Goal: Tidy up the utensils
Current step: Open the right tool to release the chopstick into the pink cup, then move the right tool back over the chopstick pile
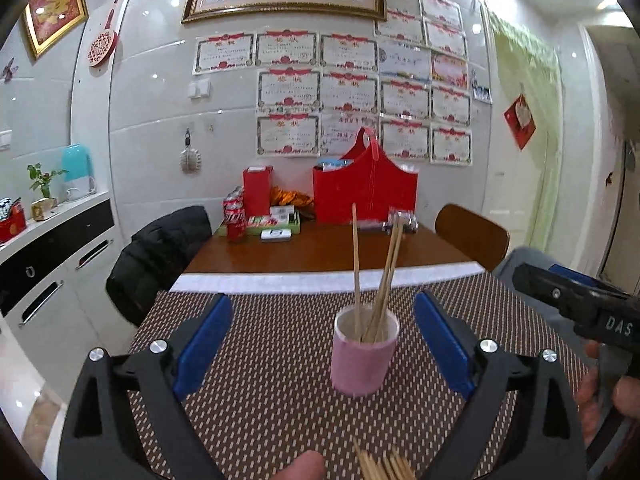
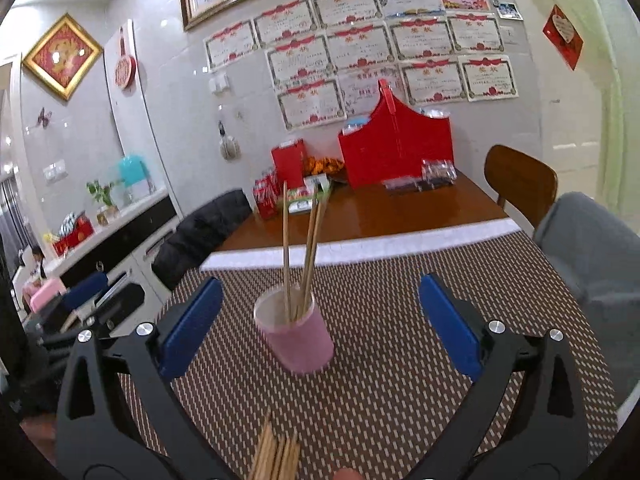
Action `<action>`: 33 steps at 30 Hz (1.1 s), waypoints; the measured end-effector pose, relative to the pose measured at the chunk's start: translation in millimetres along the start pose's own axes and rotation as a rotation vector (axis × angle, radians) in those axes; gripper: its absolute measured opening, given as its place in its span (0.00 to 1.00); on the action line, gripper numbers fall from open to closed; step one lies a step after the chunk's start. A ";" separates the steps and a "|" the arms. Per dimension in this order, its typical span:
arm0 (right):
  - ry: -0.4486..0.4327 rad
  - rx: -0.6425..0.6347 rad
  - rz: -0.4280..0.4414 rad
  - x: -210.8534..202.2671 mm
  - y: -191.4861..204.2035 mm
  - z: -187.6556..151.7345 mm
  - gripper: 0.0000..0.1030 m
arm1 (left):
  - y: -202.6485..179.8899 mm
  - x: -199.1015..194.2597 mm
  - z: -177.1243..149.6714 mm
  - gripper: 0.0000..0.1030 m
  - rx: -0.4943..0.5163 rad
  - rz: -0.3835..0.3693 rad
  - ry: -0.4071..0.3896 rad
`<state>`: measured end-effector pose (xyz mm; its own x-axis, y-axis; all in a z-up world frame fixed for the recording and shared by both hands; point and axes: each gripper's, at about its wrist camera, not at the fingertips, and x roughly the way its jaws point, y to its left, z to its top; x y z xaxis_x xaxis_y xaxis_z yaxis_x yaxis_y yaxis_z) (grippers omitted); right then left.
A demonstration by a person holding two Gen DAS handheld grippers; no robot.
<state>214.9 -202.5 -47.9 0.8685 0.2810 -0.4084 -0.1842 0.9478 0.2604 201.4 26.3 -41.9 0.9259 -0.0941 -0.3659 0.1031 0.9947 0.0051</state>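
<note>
A pink cup stands upright on the woven placemat and holds three wooden chopsticks. It also shows in the right wrist view with the chopsticks. A bundle of loose chopsticks lies on the mat at the near edge, also seen in the right wrist view. My left gripper is open and empty, its blue pads either side of the cup. My right gripper is open and empty, just behind the cup.
Beyond the mat, the brown table carries a red bag, a red box, cans and small packs at the back. A chair with a black jacket stands left, a wooden chair right. The right gripper's body shows at right.
</note>
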 end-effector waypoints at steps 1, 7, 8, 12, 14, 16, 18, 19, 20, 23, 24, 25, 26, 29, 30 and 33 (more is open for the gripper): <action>0.012 -0.001 -0.002 -3.9 0.2 -4.0 0.94 | -0.2 -4.4 -2.9 0.88 0.002 0.002 0.013; 0.120 -0.025 -0.010 -23.5 1.1 -41.4 0.94 | 1.5 -26.2 -28.2 0.88 -0.010 0.018 0.077; 0.132 -0.030 -0.009 -24.2 1.7 -45.8 0.94 | 1.0 -27.7 -32.3 0.88 -0.009 0.020 0.086; 0.174 -0.037 -0.010 -27.6 -1.4 -64.3 0.94 | 1.9 -29.5 -54.9 0.88 -0.020 0.022 0.142; 0.185 -0.029 -0.012 -28.2 -4.5 -69.7 0.94 | 2.0 -28.7 -63.6 0.88 -0.024 0.022 0.163; 0.192 -0.021 -0.011 -30.0 -7.2 -73.7 0.94 | 0.9 -29.2 -70.3 0.88 -0.022 0.026 0.178; 0.196 -0.021 -0.009 -30.7 -7.8 -75.1 0.94 | 0.8 -29.8 -75.2 0.88 -0.020 0.031 0.187; 0.203 -0.025 -0.011 -31.0 -8.2 -77.7 0.94 | 0.9 -29.9 -77.4 0.88 -0.018 0.035 0.192; 0.213 -0.027 -0.013 -30.6 -9.8 -81.4 0.94 | 1.4 -30.1 -81.5 0.88 -0.013 0.042 0.199; 0.254 -0.012 -0.011 -25.8 -12.9 -95.8 0.94 | 1.8 -25.7 -98.4 0.88 0.018 0.054 0.246; 0.270 -0.009 -0.008 -23.4 -13.9 -102.2 0.94 | 2.7 -22.8 -104.2 0.88 0.022 0.059 0.269; 0.294 -0.007 -0.006 -18.8 -14.8 -110.9 0.94 | 3.7 -18.1 -112.7 0.88 0.022 0.062 0.304; 0.307 -0.004 -0.006 -15.9 -15.0 -114.6 0.94 | 4.0 -15.0 -117.6 0.88 0.022 0.055 0.328; 0.345 0.014 0.000 -8.1 -17.6 -127.6 0.94 | -4.5 -4.9 -142.0 0.88 0.050 0.020 0.411; 0.350 0.014 0.000 -7.5 -18.7 -129.8 0.94 | -7.4 -3.0 -148.4 0.88 0.057 0.010 0.427; 0.373 0.003 -0.011 -4.6 -18.2 -137.8 0.94 | -17.8 5.5 -165.4 0.88 0.074 -0.029 0.481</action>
<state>150.9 -200.3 -171.3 0.6428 0.3065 -0.7020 -0.1736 0.9509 0.2562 144.5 15.1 -197.9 0.6507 -0.0744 -0.7557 0.1687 0.9845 0.0483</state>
